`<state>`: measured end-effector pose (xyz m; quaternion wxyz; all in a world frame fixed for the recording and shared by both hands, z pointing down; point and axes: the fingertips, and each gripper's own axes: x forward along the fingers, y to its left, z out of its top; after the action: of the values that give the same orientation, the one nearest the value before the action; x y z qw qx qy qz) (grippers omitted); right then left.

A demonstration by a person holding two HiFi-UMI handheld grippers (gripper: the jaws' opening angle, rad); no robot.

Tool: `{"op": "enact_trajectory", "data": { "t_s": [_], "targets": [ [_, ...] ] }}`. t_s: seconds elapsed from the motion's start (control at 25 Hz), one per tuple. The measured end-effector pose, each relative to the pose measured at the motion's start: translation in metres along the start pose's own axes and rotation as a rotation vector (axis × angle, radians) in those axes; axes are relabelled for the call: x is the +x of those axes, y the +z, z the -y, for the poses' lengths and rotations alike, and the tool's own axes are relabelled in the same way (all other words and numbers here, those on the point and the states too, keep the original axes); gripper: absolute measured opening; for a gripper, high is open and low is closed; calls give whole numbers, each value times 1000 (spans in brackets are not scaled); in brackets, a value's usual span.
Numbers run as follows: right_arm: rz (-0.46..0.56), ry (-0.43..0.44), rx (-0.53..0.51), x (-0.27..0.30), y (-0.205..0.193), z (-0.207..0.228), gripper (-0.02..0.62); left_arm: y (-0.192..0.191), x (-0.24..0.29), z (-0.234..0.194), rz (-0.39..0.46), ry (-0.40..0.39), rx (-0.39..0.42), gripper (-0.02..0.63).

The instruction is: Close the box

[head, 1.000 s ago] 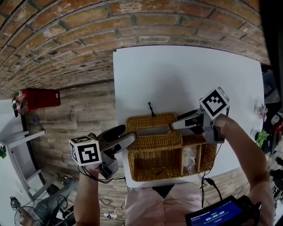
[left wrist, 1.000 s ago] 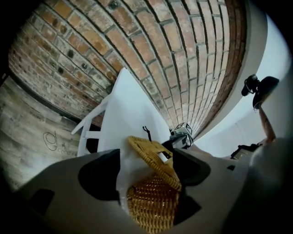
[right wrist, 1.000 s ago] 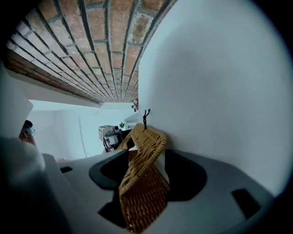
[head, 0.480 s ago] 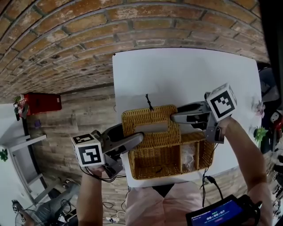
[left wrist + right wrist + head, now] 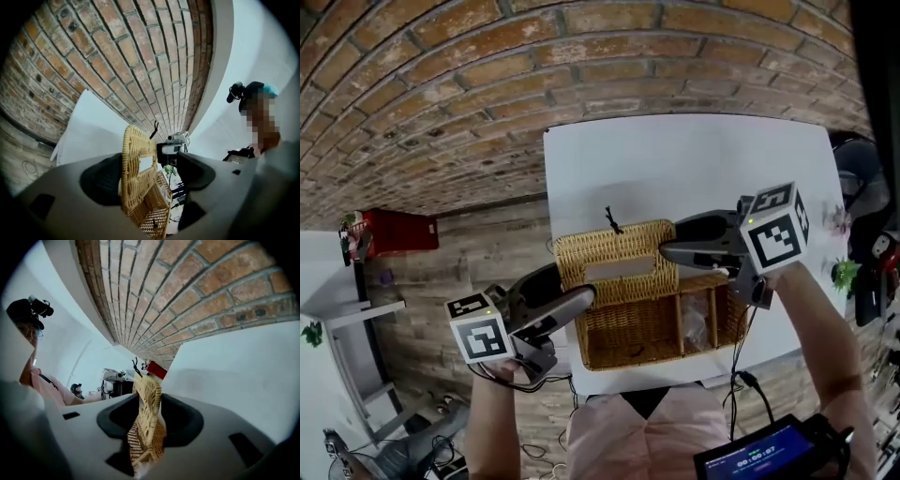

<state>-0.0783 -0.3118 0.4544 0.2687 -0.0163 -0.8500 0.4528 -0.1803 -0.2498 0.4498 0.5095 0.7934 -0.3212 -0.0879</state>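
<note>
A wicker box (image 5: 647, 333) stands open near the front edge of the white table (image 5: 694, 169). Its lid (image 5: 614, 258) is raised behind it, tilted up, with a black loop (image 5: 612, 223) on its far edge. My left gripper (image 5: 581, 295) straddles the lid's left edge. In the left gripper view the lid (image 5: 136, 173) leans on one jaw, with a gap to the other. My right gripper (image 5: 667, 251) has just been closing and grips the lid's right edge. In the right gripper view the lid (image 5: 150, 413) is pinched between the jaws.
Dividers split the box's right side into narrow compartments, and one holds something pale (image 5: 696, 323). A brick wall runs behind the table. A red object (image 5: 389, 232) sits on the wood floor at left. A dark screen (image 5: 769, 455) is at the lower right.
The lid lay flat behind the box a second ago and now stands tilted up. Both grippers have risen with it and rolled. The right jaws have narrowed onto the lid's edge.
</note>
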Motion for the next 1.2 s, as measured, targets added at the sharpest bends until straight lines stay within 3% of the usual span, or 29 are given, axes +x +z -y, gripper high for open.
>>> {"op": "enact_trajectory", "data": {
  "t_s": [0.28,0.84,1.2],
  "targets": [
    [56,-107,-154,-10,-1,-22,124,-4,-13,17,29,16,17,359],
    [231,-170,-258,-29,-20,-66,115,-25,-68,44,150,91,23,359],
    [263,-280,-400,-30,-47,-90,120,-46,-95,54,211,134,5,359]
  ]
}}
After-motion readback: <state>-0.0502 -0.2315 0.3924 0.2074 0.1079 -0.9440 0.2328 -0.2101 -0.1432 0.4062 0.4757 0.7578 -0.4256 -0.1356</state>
